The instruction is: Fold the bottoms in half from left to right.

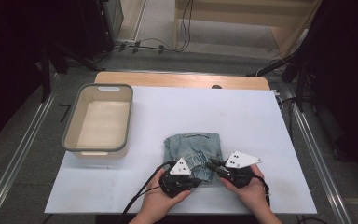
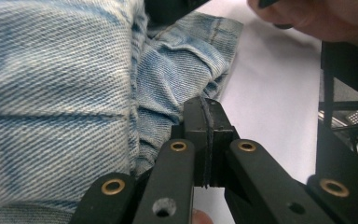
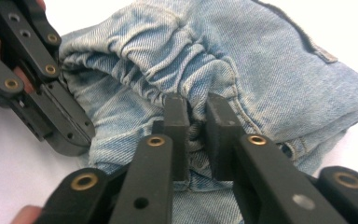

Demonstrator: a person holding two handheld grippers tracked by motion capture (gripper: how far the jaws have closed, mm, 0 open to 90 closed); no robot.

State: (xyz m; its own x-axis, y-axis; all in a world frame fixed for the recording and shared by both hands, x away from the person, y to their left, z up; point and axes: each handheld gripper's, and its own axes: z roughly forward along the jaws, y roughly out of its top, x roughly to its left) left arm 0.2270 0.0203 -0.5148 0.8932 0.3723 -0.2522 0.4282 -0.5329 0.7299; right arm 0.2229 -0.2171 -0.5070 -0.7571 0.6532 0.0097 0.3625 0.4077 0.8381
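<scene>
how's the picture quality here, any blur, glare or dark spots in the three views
High view: the white table sheet is evenly lit and sharp, while the room's edges are almost black. Left gripper view: the faded blue denim garment is crisp, the sheet behind it is blown out white. Right gripper view: the right tongs and denim folds are sharp, the bottom corners slightly soft.

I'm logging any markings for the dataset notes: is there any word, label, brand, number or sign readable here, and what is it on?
None can be read.
The folded jeans carry a small tab at one edge; it is too blurred to show any text.
The beige bin and the white table sheet show no lettering.
The grey plates on the left gripper and the right gripper show holes, no writing.
</scene>
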